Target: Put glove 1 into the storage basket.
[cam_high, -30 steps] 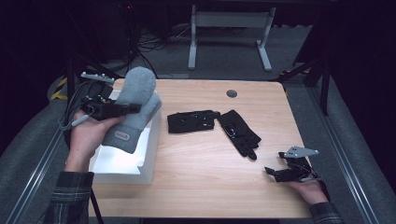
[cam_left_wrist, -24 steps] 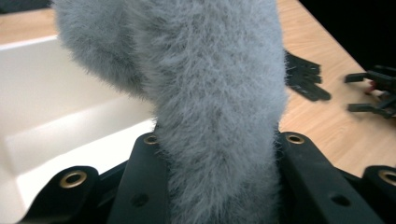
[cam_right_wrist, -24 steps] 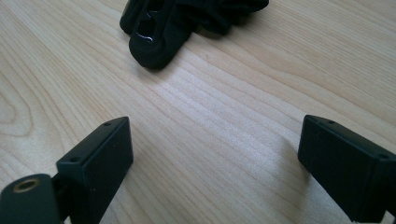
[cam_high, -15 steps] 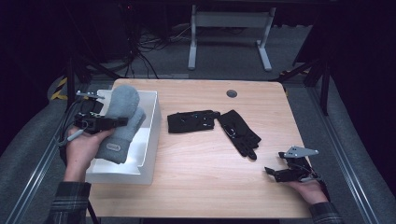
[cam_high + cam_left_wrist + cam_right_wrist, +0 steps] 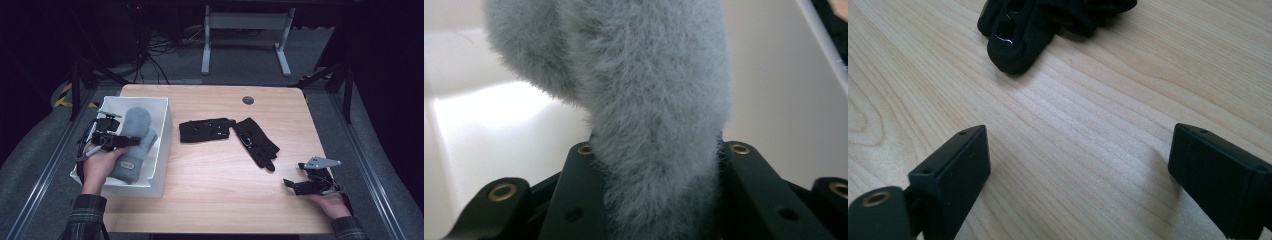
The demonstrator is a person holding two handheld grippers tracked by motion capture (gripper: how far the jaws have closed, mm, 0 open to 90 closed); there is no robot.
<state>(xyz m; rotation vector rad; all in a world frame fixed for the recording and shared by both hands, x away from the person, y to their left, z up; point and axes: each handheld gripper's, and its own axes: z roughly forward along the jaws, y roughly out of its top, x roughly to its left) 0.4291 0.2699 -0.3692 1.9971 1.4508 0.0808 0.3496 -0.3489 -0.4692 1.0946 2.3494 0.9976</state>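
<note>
Down into the white bin [image 5: 162, 145] goes the grey mitten [image 5: 134, 142], which a second ago hung above the bin's rim; the left gripper [image 5: 120, 141] has sunk with it, while the right gripper [image 5: 295, 186] has kept its place at the table's near right corner. Now the mitten lies inside the bin at the left edge of the wooden table [image 5: 210, 195], its rounded tip toward the far wall and its cuff toward the person. From the left gripper view, both black jaws pinch the fuzzy mitten [image 5: 649, 110] from either side. On the right, the jaws stand spread wide over bare wood with nothing between them, near one black glove [image 5: 257, 142]. A second black glove [image 5: 205, 130] lies beside it at mid-table
</note>
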